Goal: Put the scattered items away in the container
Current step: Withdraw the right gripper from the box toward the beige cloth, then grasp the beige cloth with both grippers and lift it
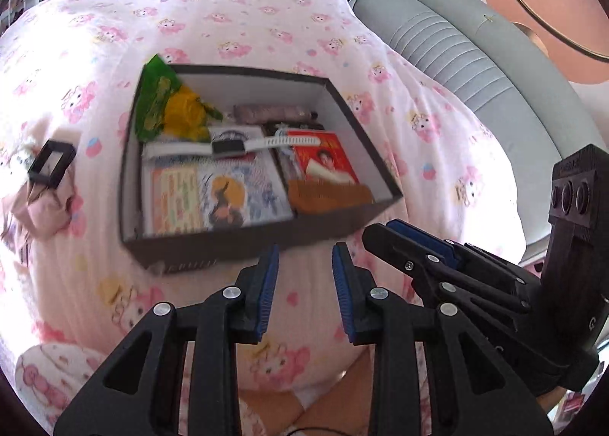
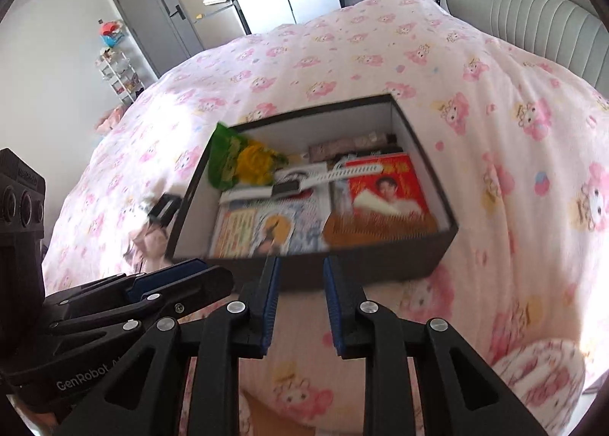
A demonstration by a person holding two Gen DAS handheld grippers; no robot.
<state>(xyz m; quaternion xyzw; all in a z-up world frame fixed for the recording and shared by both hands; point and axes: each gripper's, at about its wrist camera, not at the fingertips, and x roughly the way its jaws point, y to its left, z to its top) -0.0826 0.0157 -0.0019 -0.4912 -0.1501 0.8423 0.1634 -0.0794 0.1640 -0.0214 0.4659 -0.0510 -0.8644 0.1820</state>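
Nearest, my left gripper (image 1: pixel 304 264) hangs above the pink cartoon-print quilt (image 1: pixel 95 66) with its blue-padded jaws apart and nothing between them; my right gripper (image 2: pixel 298 272) beside it is likewise parted and empty, its tips just short of the near wall of the dark grey cardboard box (image 2: pixel 365 264). That box sits on the quilt and already holds a brown wooden comb (image 2: pixel 380 226) against the near wall, a red booklet with a portrait (image 2: pixel 384 184), patterned cards (image 1: pixel 213 192), a white-strapped smartwatch (image 1: pixel 243 146), a yellow flower in green wrapping (image 1: pixel 179 112) at the far left corner and a brownish roll (image 1: pixel 270 112) along the far wall. Left of the box, outside it, a small black square frame (image 1: pixel 51 163) rests on a crumpled pink cloth (image 1: pixel 42 211). Beyond stands a grey ribbed headboard (image 1: pixel 456 55).
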